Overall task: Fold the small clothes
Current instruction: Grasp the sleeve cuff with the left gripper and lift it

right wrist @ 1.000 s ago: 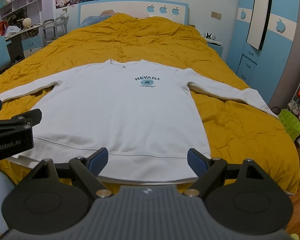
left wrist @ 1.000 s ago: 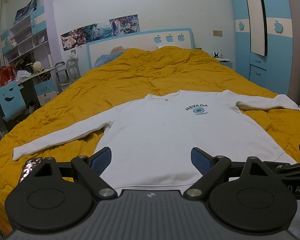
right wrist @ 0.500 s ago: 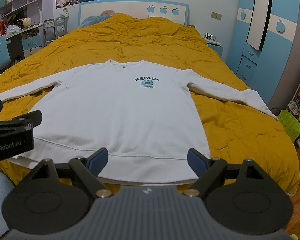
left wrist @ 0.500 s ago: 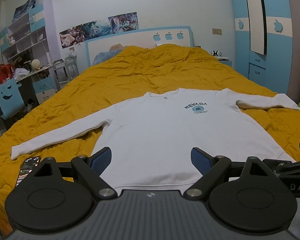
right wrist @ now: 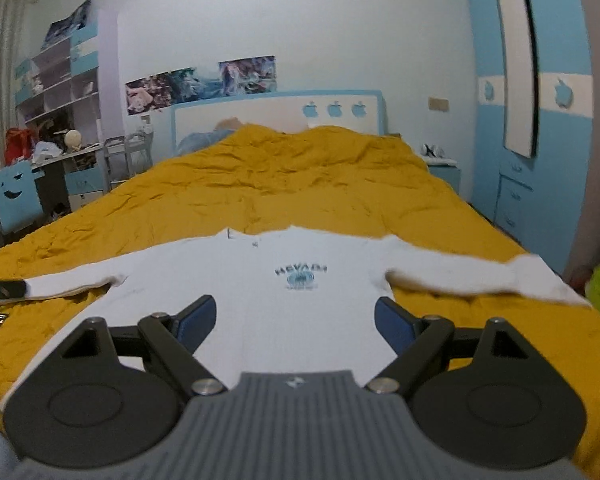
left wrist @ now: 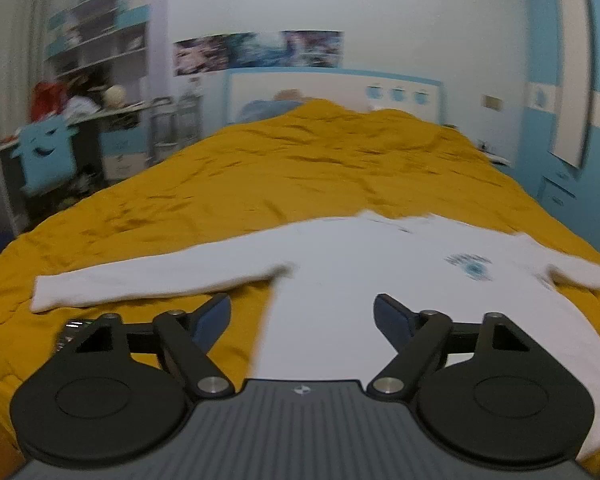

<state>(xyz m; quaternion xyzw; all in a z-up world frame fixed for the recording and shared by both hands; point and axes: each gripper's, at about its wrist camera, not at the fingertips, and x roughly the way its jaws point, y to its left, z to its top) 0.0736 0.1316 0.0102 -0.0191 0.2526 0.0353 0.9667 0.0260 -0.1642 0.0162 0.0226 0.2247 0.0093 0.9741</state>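
Both claws swung left; left claw [left wrist: 302,316] is closing, empty.

The white sweatshirt [right wrist: 300,300] bore a blurred chest print reading roughly "NEVADA". Smaller lines beneath it were illegible.

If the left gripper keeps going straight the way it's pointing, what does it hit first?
Probably the white sweatshirt lying on the orange bedspread. The left gripper, jaws closing on nothing, tilts down toward its body near the armpit. The blur leaves depth uncertain.

yellow quilt [right wrist: 300,184], blue wardrobe [right wrist: 540,128], posters [right wrist: 200,82], shelves [right wrist: 56,80]
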